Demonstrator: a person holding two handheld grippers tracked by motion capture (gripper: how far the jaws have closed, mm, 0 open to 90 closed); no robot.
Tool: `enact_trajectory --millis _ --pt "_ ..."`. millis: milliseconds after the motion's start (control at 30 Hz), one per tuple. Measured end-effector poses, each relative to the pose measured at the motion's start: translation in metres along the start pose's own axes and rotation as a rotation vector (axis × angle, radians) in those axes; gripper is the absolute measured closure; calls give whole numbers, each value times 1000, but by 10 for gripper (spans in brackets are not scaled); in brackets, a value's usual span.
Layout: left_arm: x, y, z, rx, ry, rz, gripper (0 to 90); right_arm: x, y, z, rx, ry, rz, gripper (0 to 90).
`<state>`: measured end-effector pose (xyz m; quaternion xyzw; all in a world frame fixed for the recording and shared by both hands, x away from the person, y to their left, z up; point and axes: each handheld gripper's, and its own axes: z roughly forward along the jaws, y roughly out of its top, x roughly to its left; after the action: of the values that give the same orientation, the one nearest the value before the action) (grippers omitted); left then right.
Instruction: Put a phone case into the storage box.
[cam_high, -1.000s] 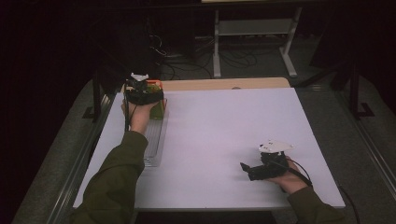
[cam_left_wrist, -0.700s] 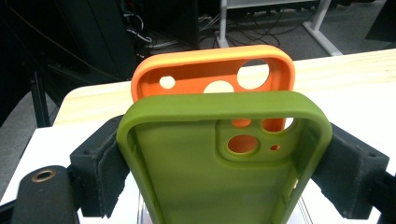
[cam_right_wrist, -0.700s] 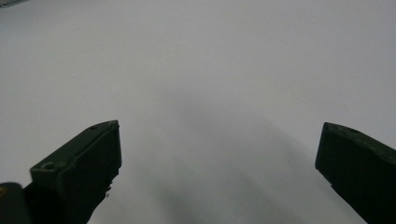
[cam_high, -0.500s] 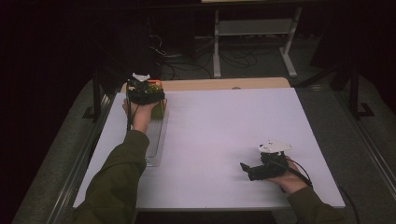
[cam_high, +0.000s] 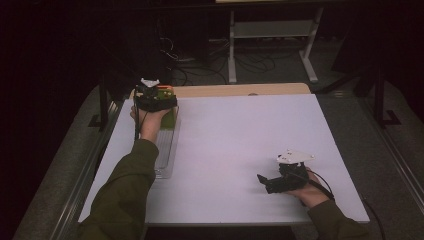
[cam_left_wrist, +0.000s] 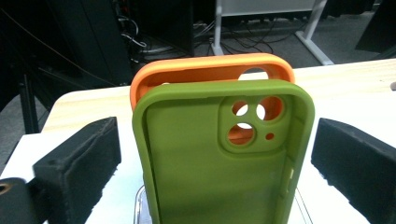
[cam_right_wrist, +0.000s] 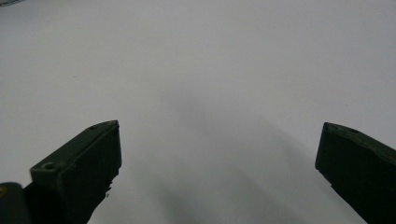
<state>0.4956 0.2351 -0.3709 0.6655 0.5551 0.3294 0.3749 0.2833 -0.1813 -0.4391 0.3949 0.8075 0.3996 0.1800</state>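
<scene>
Between the wide-spread jaws of the left hand-held gripper (cam_left_wrist: 210, 186), touching neither, a green phone case (cam_left_wrist: 219, 158) stands upright with an orange phone case (cam_left_wrist: 210, 72) just behind it; both bottoms are cut off, so their seating in the clear rack (cam_high: 165, 150) is hard to make out. From above, that hand-held gripper hides most of both cases at the far left corner of the white surface (cam_high: 240, 135). Well apart, the right hand-held gripper (cam_right_wrist: 219, 177) gapes equally wide over bare surface, empty.

The left gripper (cam_high: 152, 96), held over the green phone case (cam_left_wrist: 219, 154), sits slightly farther from the person than a second ago.
</scene>
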Motion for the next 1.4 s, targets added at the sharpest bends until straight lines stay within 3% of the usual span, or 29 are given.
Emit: enact_trajectory --millis 267,633,867,1300,1400 --pt "6 5 -12 21 -37 16 0 0 0 0 0 -2 4 0" --pt "7 9 -35 83 -157 115 0 0 0 -1 4 -8 7 0" --pt "7 6 -47 96 -276 154 0 0 -1 -1 4 -5 7 0" --pt "-2 -4 -76 79 -438 238 0 0 1 1 2 5 4 0" --pt "-7 -8 -83 68 -473 238 0 0 2 1 2 7 -1 0"
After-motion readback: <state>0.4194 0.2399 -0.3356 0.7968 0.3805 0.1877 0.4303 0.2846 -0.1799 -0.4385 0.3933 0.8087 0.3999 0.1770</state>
